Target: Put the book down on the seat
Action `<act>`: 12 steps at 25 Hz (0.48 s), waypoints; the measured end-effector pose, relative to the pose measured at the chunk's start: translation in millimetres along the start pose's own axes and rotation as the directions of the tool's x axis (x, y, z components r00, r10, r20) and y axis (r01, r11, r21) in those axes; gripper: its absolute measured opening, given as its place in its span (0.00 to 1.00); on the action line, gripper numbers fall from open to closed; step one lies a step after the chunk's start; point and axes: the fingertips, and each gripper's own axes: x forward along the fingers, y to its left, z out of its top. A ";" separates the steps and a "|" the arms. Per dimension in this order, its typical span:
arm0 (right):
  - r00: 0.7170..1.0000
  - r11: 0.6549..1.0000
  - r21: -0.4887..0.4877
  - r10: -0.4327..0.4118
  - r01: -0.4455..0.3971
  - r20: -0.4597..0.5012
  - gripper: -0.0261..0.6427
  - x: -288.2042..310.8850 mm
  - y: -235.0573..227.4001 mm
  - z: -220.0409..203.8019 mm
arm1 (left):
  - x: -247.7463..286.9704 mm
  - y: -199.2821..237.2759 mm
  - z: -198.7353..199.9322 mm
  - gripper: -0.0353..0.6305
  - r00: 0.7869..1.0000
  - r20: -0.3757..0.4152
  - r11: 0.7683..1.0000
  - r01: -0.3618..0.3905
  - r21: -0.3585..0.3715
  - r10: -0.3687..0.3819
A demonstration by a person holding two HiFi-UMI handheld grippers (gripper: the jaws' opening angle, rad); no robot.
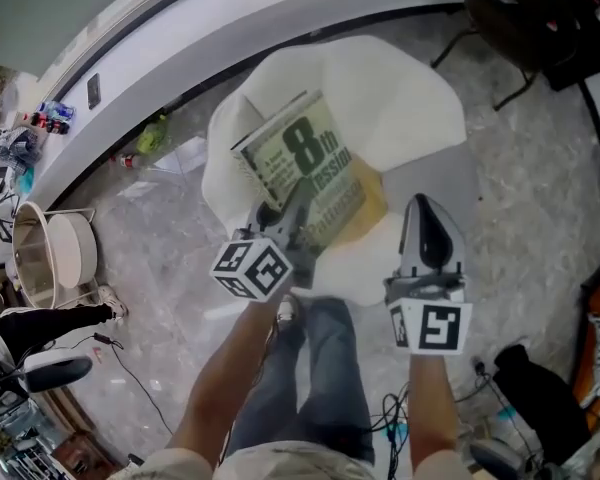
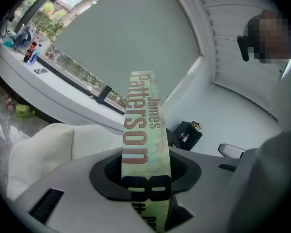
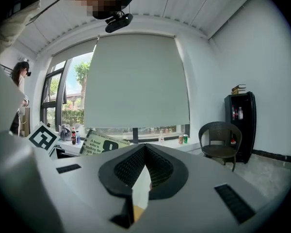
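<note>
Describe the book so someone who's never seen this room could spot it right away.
Find the big white seat in the middle of the grey floor. Over it, the left gripper clamps a book. Its pale green cover with a large black 8 sets it apart from the plain white seat.

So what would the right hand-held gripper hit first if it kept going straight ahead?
Probably the window ledge: the right hand-held gripper points level, seemingly passing over the white seat, with nothing nearer showing.
</note>
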 end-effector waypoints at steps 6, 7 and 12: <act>0.999 1.000 0.014 0.027 -0.027 -0.041 0.04 35.2 -8.2 -83.8 | 53.1 73.4 -61.0 0.30 0.999 -0.014 0.980 0.027 -0.197 -0.030; 0.998 0.999 0.021 0.029 -0.028 -0.047 0.04 38.7 -8.2 -97.1 | 61.1 85.8 -71.5 0.30 0.999 -0.015 0.974 0.034 -0.223 -0.039; 0.995 0.998 0.036 0.046 -0.042 -0.094 0.04 54.7 2.6 -156.0 | 98.6 140.7 -109.2 0.30 0.995 -0.001 0.939 0.095 -0.330 -0.101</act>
